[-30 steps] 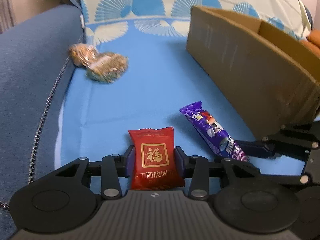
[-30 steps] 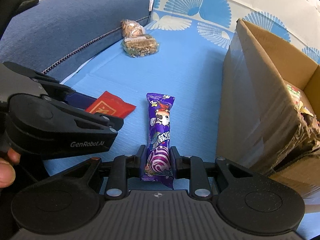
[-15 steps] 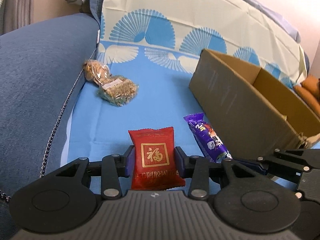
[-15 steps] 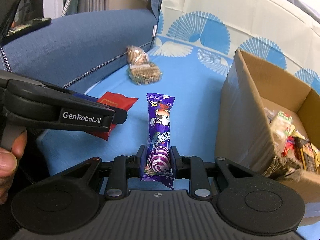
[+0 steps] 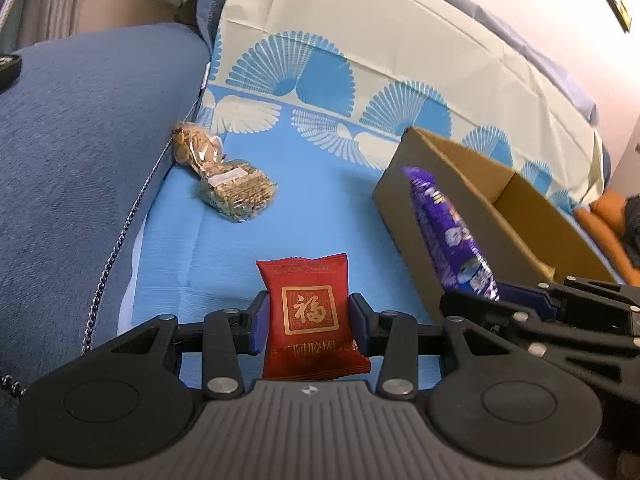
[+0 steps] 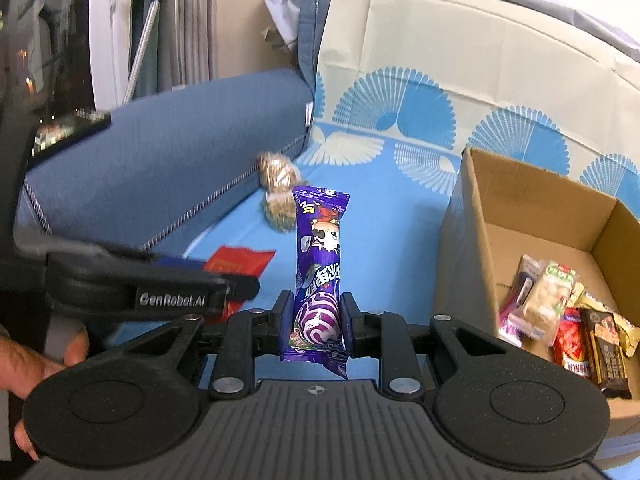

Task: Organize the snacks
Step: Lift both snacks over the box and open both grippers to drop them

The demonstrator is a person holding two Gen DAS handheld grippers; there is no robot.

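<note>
My left gripper is shut on a red snack packet with a gold emblem, held above the blue sheet. A purple snack bar stands upright in my right gripper, whose pads clamp its lower end. In the left wrist view the same purple snack bar hangs in front of the cardboard box, with the right gripper at the lower right. The right wrist view shows the left gripper at the left with the red snack packet poking out. Two clear bags of brown snacks lie by the sofa arm.
The open cardboard box at the right holds several wrapped snacks. A blue sofa arm runs along the left. A cream and blue patterned cover backs the seat. A person's hand grips the left tool.
Both grippers rose off the sheet with their snacks. The purple bar now hangs in the air level with the box wall, and more of the box's inside shows.
</note>
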